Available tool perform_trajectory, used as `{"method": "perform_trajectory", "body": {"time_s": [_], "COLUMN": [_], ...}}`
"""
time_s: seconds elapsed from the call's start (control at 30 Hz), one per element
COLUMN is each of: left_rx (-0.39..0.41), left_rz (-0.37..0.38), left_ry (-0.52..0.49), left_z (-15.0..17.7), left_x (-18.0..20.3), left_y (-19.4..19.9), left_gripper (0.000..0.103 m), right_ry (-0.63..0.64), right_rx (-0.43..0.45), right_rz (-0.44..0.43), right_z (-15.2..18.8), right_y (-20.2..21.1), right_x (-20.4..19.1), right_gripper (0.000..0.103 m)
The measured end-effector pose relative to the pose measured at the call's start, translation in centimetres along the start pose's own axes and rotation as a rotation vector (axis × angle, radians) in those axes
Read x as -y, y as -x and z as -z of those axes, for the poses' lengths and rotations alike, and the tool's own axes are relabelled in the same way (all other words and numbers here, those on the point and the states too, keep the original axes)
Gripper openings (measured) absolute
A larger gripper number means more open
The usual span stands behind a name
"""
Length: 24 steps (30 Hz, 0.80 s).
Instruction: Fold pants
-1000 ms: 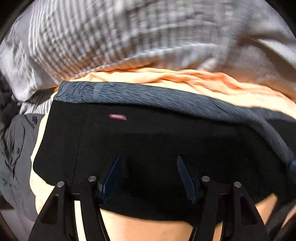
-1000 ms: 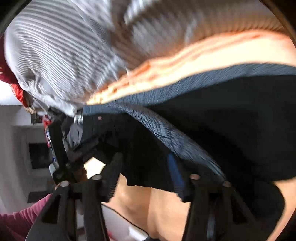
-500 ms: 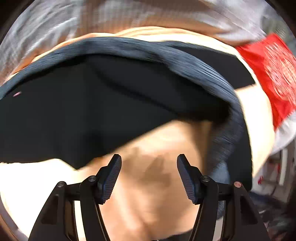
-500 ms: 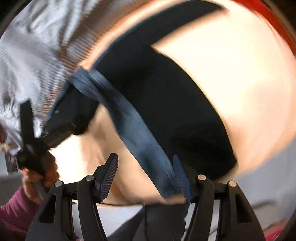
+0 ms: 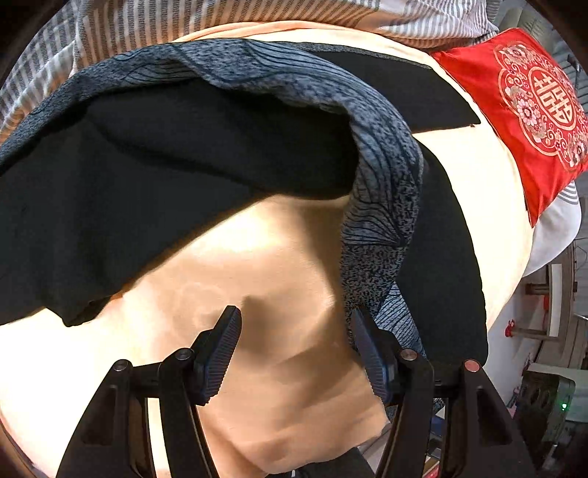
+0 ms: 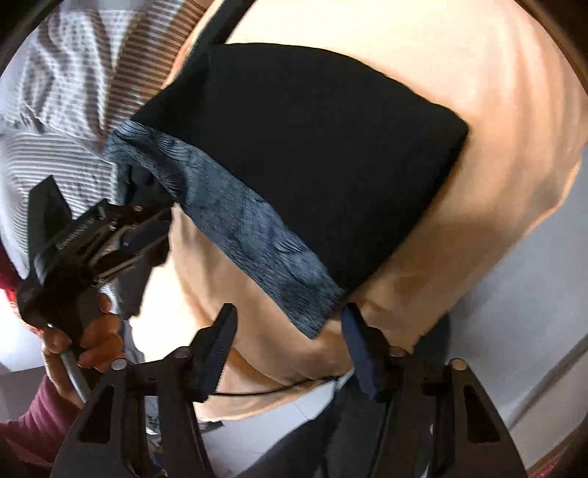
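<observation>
Where writing can be read at all, it is on the red cushion (image 5: 544,106) at the far right of the left wrist view: a gold double-happiness character ringed with embroidered flowers. No label shows on the pants (image 5: 154,191), which lie on a peach sheet (image 5: 279,294) covering the bed. They are black with a blue-grey patterned band (image 5: 382,191) that curves from the far edge down to just beside the right finger of the left hand-held gripper (image 5: 296,353). That gripper is spread wide over bare sheet, holding nothing. A grey-and-white striped blanket (image 5: 154,22) is bunched behind the pants.

From the right wrist view the pants (image 6: 323,147) look doubled over into a neat-edged black slab, with the band (image 6: 250,231) running along its near side. The right hand-held gripper (image 6: 288,345) is also spread and empty, the band's end between its fingers. The left tool and the hand (image 6: 95,334) gripping it appear at the left.
</observation>
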State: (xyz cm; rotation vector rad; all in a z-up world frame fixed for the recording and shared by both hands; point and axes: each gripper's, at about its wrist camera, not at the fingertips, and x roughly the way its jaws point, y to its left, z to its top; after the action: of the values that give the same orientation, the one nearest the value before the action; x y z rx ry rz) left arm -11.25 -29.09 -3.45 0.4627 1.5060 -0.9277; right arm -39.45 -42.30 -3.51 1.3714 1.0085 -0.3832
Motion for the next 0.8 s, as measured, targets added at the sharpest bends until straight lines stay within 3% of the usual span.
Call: {"method": "perform_trajectory", "body": {"time_s": [0.07,0.13,0.17,0.27,0.5,0.53,0.57,0.6,0.67,0.8], "left_rx": [0.001,0.002,0.001,0.013,-0.006,-0.007,-0.007,-0.017,-0.011,-0.007], "left_rz": [0.003,0.013,0.025,0.048,0.063,0.061,0.073,0.092,0.080,0.125], "left_ry": [0.002,0.011,0.022,0.043,0.118,0.117,0.116,0.113,0.118,0.162], "left_z": [-0.1,-0.2,-0.3,-0.4,-1.7,-2.0,-2.1,-2.4,-2.7,-4.0], "left_x": [0.1,0.1,0.2,0.1,0.7,1.1,1.5,1.9,2.4,3.3], "left_y": [0.0,0.0,0.0,0.2,-1.3,-1.5,-1.5,-1.5,-1.3,0.3], "left_gripper": [0.064,0.064,0.064,0.064,0.063,0.059,0.033,0.021,0.021,0.012], "right_ry": [-0.009,-0.028,-0.042,-0.064,-0.015,-0.011,-0.010,-0.011,-0.011,-0.010], "right_rx": [-0.002,-0.023,-0.035,-0.035,-0.097,-0.109,-0.129,-0.142,-0.174,-0.195], "right_rz": [-0.031,-0.049,-0.052,-0.114,-0.163,-0.170,-0.188,-0.202,-0.238,-0.318], "right_z": [-0.1,-0.4,-0.6,-1.0,-3.7,-4.1,-4.6,-5.1,-6.4,-9.9], "right_y": [-0.8,-1.4,-1.5,-1.1,0.9,1.0,1.1,1.1,1.5,3.6], "right_x": [-0.2,-0.3,-0.3,-0.8,-2.6,-2.9,-2.9,-3.0,-3.1,-3.6], "right_gripper": [0.041,0.009,0.004,0.003,0.003,0.003,0.003,0.003,0.003,0.003]}}
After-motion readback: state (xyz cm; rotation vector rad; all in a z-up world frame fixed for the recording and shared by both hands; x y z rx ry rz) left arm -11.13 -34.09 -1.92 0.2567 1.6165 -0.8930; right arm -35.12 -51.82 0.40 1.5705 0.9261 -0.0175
